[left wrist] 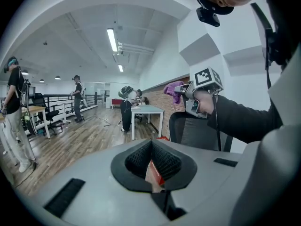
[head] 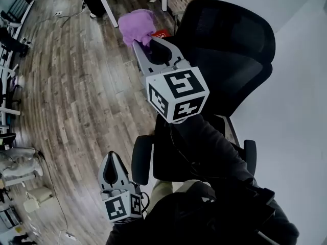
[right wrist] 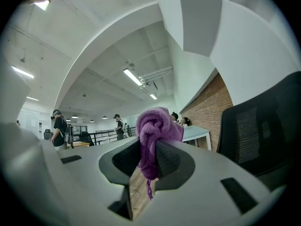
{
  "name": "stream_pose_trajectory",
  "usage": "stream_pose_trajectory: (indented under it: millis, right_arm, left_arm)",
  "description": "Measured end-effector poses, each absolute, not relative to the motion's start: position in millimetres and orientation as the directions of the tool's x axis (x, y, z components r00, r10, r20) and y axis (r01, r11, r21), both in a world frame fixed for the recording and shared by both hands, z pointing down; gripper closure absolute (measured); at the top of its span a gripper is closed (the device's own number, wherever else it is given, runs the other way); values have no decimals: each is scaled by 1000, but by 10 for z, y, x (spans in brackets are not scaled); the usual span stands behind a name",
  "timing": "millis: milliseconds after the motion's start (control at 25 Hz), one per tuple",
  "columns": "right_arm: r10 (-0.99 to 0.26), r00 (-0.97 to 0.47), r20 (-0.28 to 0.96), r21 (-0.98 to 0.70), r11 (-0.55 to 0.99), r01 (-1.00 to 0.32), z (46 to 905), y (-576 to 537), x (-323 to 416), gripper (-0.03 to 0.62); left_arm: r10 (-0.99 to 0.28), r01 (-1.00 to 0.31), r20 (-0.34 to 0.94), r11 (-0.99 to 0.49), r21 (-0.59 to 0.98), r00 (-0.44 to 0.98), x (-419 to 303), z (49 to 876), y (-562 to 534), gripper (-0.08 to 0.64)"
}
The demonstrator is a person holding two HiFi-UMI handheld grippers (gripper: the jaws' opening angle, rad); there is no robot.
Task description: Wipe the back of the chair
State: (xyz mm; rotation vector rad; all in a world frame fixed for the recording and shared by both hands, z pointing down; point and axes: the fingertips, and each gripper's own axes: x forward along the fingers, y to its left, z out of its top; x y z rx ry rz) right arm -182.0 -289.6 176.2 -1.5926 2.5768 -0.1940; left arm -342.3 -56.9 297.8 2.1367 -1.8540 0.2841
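Marker cube (head: 177,94) on your right claw (head: 148,41) is showing black-and-white square patterns. Red item (head: 161,33) is lying on wood floor (head: 76,86) beyond it, print too small to read. Right claw is pinching purple cloth (right wrist: 157,126), jaws narrowed onto bunched fabric, cloth hanging up beside top-left edge of black mesh chair back (head: 230,50), not touching it. Left claw (left wrist: 151,145) is sitting low by chair's armrest, tips pressed together, holding nothing.

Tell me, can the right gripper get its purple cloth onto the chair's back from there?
Probably yes: the right gripper, shut on the purple cloth, hangs just beside the chair back, with nothing visible between them.
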Motion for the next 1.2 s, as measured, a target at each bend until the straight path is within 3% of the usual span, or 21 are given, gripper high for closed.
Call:
stream_pose_trajectory:
  millis: [400, 1200]
  right_arm:
    - [-907, -421, 6, -210, 410, -888, 2113, -2862, -1462, 517]
    - [-985, -144, 91, -219, 121, -968, 2672, -2774, 469, 517]
  left_arm:
    - [-905, -984, 386, -166, 67, 179, -3169, 3122, -557, 557]
    - [-831, -922, 423, -385, 35, 362, -1909, 3295, -749, 556]
